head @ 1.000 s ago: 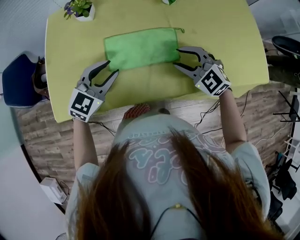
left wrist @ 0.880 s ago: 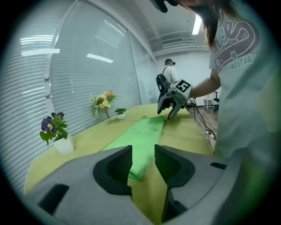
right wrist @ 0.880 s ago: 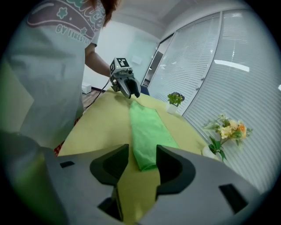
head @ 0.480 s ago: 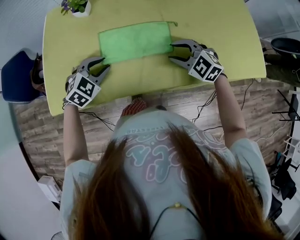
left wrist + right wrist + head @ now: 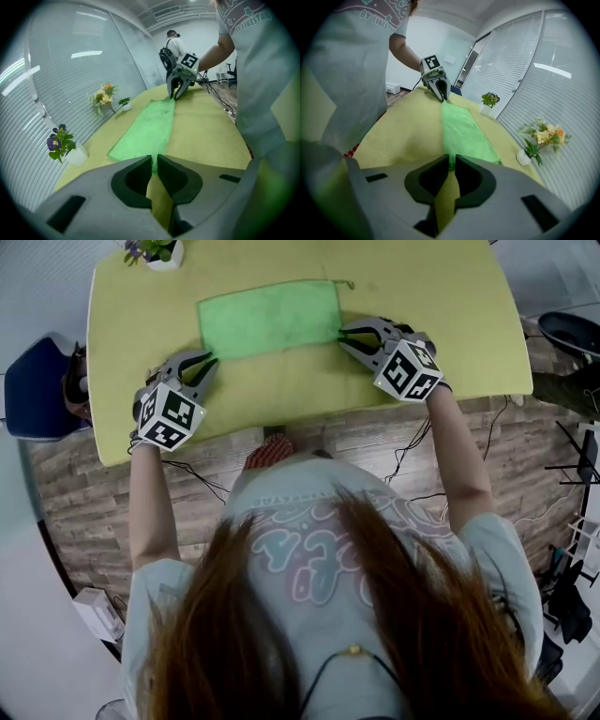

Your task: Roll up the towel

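left gripper [image 5: 210, 358]: jaws just closed, pinching towel [image 5: 269, 317] corner | right gripper [image 5: 343, 333]: same | pinched corners hidden inside jaws

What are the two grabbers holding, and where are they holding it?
Both hold the green towel. The left gripper has just closed on its near left corner, the right gripper on its near right corner.
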Demonstrator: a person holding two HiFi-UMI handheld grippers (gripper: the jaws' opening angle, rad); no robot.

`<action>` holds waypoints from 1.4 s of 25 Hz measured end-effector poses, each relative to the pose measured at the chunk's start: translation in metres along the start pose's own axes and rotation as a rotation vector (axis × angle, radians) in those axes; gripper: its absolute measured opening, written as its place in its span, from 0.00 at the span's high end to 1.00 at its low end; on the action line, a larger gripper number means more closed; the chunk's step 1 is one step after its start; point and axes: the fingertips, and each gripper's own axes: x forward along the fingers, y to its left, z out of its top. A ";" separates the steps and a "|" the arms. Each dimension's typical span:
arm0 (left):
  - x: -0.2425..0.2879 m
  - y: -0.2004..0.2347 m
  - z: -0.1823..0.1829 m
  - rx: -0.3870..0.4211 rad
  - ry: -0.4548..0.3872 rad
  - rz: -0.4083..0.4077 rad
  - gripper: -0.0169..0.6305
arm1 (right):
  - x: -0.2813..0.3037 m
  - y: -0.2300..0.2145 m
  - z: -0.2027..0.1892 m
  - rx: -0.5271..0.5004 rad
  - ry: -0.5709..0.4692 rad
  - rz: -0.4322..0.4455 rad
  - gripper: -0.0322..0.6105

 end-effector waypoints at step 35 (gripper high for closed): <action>-0.053 -0.082 0.009 -0.175 0.027 0.057 0.93 | -0.065 0.066 0.008 0.261 -0.118 0.053 0.92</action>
